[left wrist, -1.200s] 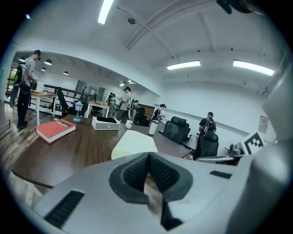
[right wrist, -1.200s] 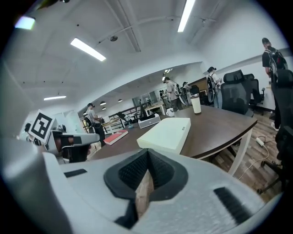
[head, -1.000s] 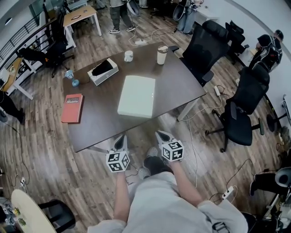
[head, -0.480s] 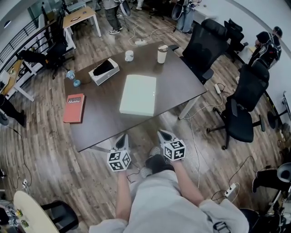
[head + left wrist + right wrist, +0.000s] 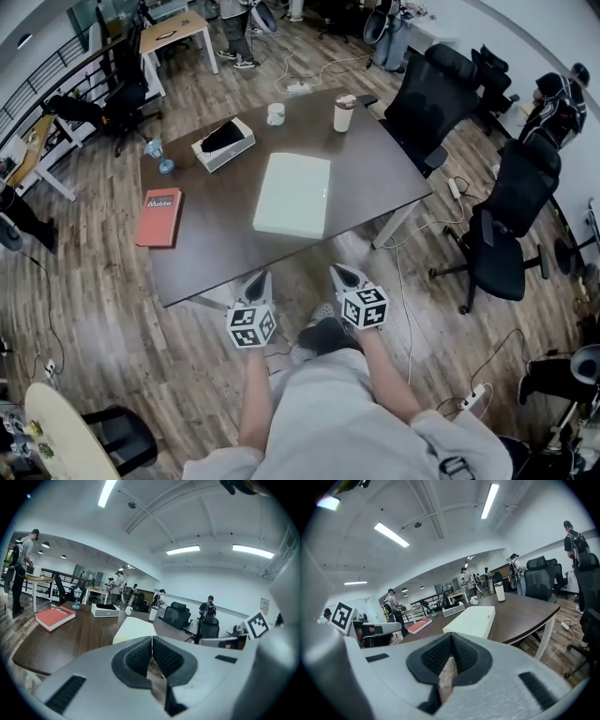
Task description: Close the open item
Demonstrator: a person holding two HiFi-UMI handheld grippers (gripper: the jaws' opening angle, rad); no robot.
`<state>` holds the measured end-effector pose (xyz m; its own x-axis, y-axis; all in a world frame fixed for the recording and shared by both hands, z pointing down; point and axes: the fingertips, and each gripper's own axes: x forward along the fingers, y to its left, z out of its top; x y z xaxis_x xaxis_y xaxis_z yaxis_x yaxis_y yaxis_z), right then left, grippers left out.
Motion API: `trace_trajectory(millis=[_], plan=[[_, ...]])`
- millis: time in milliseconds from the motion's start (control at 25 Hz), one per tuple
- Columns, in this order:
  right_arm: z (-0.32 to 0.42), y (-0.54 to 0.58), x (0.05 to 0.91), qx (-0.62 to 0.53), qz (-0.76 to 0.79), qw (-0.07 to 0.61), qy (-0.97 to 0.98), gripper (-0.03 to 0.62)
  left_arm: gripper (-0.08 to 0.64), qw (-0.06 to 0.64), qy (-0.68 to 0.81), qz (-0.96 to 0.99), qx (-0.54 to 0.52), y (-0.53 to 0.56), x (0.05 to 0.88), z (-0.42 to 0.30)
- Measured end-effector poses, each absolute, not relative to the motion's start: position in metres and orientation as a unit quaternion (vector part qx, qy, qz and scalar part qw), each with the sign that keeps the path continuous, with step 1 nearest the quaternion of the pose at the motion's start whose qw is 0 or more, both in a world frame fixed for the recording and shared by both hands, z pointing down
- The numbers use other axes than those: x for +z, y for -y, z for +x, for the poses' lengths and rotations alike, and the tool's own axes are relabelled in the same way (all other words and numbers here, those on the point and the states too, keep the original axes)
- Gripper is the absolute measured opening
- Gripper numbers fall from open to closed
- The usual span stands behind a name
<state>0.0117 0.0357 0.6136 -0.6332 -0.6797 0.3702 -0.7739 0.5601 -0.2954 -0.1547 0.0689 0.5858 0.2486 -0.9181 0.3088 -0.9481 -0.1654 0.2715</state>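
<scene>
While I am looking down over my own arms, I am holding both tools just short of the near edge of the dark worktop (image 5: 216, 258), above the wooden floor (image 5: 112, 319). The left claw (image 5: 260, 279) is sitting pinched together, its pads meeting with nothing between them. The right claw (image 5: 339, 274), just beside it, is pressing shut in the same way and carrying nothing. Both are pointing toward the worktop and touching none of the things on it.

Nearest beyond them, a flat white case (image 5: 293, 195) is lying closed around the middle of the worktop. To its left, a red book (image 5: 159, 204) is lying flat by the left edge, well apart from the case.

Farther back, the open white box (image 5: 225, 143) is sitting toward the far left part of the worktop, showing its dark inside upward. It is lying apart from the white case and well away from both claws. Just left of the box, a small blue object (image 5: 160, 156) is standing at the far left corner; I cannot tell what it is. Behind the box to the right, a small white cup (image 5: 276, 113) is standing, and farther right a tall pale tumbler (image 5: 344, 112) is standing upright near the far edge.

Black office chairs (image 5: 427, 98) are standing along the right side of the worktop, and people are standing at desks in the background.
</scene>
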Motion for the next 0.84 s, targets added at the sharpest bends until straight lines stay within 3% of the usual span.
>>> trace_trajectory(millis=[560,840], plan=[[0.013,-0.046,0.618,0.226,0.404,0.107,0.88,0.0,0.006,0.199,0.617,0.76,0.036,-0.075,0.586,-0.154],[0.019,-0.052,0.623,0.234,0.403,0.106,0.879,0.0,0.005,0.181,0.619,0.764,-0.019,-0.081,0.571,-0.15]])
